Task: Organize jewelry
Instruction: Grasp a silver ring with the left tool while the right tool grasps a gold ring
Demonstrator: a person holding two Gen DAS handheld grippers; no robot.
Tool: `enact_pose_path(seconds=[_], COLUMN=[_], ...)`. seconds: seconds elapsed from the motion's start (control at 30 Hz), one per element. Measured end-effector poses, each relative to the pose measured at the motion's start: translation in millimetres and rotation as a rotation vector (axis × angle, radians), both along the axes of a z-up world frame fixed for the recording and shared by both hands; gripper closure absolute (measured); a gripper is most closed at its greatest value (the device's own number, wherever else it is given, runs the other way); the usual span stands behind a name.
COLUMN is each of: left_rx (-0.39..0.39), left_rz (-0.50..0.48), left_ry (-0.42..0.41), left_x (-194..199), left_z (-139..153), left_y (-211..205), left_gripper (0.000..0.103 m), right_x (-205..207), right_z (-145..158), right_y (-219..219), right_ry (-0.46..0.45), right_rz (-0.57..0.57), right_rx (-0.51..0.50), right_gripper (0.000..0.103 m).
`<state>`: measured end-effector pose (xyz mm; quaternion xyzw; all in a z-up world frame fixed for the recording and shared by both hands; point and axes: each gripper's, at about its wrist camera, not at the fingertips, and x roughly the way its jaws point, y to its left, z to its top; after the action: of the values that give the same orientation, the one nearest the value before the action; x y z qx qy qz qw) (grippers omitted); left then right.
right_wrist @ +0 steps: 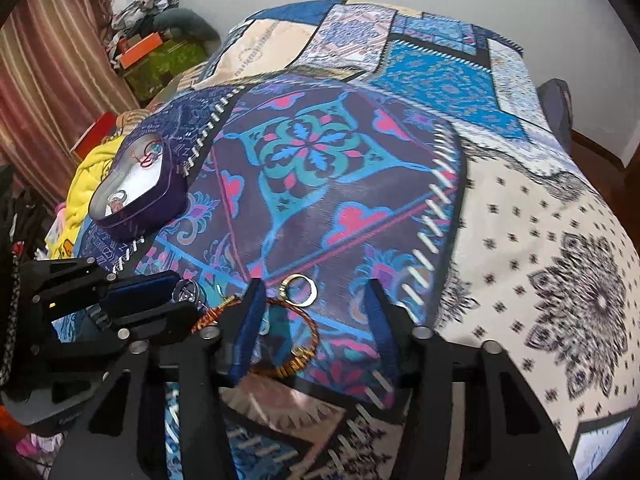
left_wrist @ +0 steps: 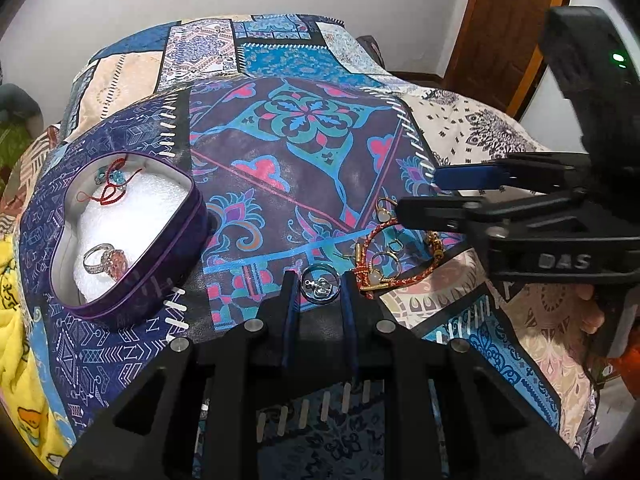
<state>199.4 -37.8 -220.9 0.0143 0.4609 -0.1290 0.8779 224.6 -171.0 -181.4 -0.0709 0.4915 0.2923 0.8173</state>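
Note:
A purple heart-shaped box (left_wrist: 132,240) lies open on the patterned bedspread; inside are a silver ring with an orange stone (left_wrist: 105,263) and a red cord bracelet (left_wrist: 110,184). My left gripper (left_wrist: 319,286) is open, its blue-padded fingers on either side of a silver ring with a small clear pendant (left_wrist: 320,289). Next to it lie a red-and-gold bracelet (left_wrist: 384,276) and gold rings (left_wrist: 384,205). My right gripper (right_wrist: 316,292) is open above a gold ring (right_wrist: 299,289) and the red-and-gold bracelet (right_wrist: 304,344). The box also shows at the left in the right wrist view (right_wrist: 138,196).
A yellow blanket (left_wrist: 16,344) lies at the bed's left edge. A wooden door (left_wrist: 504,28) stands at the back right. Boxes and clutter (right_wrist: 156,56) sit beyond the bed's far left corner. The bedspread (right_wrist: 540,240) stretches wide to the right.

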Motion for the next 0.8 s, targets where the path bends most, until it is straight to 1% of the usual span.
enact_pose_path(seconds=[0.03,0.1,0.17,0.37,0.5,0.63,0.8], left_rx=[-0.003,-0.011,-0.022,-0.052,-0.047,-0.036,-0.016], left_rz=[0.002,0.008,0.013,0.03,0.037,0.037,0.036], left_ry=[-0.004,-0.015,-0.02,-0.027,-0.04,-0.06,-0.104], left_x=[-1,-3,-4,-5,-6,-12,-20], left_z=[1,2,3,5,9,16,35], left_y=[1,3,6,12,11,10,11], left_gripper=[0.083,0.083,0.083,0.083,0.083,0.083,0.083], right_x=[1,0,-2,-2,-4,-10,-20], right_z=[-3,-6,-5,-4,4,23,52], right_y=[3,6,6,4,1,-1,-2], right_ry=[0.005,-0.008,-0.006,0.004,0.0,-0.05,-0.122], right_rz=[0.005,0.009,0.02,0.008,-0.008,-0.015,-0.015], right_rx=[-0.009,-0.029,-0.025,-0.01,0.017,0.025,0.048], right_gripper=[0.069,0.072,0.084,0.085,0.085,0.085,0.085])
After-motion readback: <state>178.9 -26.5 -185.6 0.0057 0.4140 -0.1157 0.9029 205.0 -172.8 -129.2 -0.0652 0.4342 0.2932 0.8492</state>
